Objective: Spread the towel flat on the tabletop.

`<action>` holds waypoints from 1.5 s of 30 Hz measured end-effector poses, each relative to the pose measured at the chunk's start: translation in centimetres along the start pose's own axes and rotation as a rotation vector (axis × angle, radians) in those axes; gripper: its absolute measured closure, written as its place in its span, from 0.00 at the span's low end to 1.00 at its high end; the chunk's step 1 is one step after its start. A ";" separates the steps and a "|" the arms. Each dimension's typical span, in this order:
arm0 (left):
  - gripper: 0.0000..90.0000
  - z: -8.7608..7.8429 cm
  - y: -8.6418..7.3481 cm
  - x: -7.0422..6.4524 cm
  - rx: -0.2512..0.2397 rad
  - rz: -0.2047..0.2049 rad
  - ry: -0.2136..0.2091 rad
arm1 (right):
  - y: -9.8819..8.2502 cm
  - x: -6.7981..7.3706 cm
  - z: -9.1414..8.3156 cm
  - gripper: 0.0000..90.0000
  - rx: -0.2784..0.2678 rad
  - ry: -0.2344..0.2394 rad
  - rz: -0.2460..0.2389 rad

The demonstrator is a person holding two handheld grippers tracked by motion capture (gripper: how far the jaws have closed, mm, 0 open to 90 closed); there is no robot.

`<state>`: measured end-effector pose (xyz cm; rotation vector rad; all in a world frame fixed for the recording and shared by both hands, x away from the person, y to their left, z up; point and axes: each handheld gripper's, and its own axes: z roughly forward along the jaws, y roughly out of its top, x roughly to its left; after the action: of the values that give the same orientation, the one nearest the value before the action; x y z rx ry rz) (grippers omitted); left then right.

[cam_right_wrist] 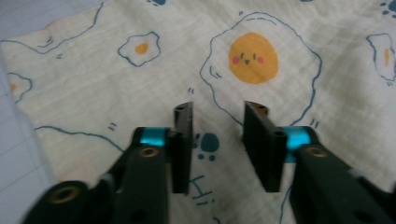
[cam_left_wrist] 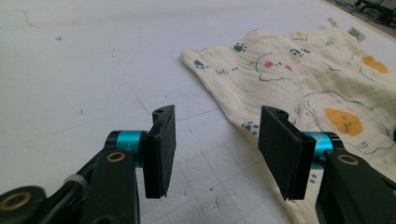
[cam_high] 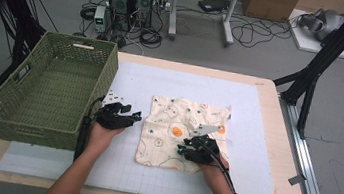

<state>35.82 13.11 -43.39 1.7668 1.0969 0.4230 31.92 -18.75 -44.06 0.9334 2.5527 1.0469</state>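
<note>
A cream cloth printed with fried eggs and paw prints lies flat on the white mat. My left gripper hovers just off the cloth's left edge, pointing right. In the left gripper view, the left gripper is open with bare mat between its jaws, and the cloth lies ahead and to the right. My right gripper sits over the cloth's near part. In the right gripper view, the right gripper has its jaws apart above the cloth, with nothing pinched between them.
A green woven basket stands at the table's left, right beside my left hand. The mat lies on a wooden table. Beyond the far edge are computer towers, cables and boxes on the floor.
</note>
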 end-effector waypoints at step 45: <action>0.96 8.5 2.3 -1.3 0.162 0.138 0.037 | -2.9 -2.6 -5.6 0.39 -0.165 -0.029 0.141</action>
<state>42.17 7.06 -45.06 1.9926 1.0631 0.4628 30.16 -25.02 -42.15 1.0872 2.3625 1.2513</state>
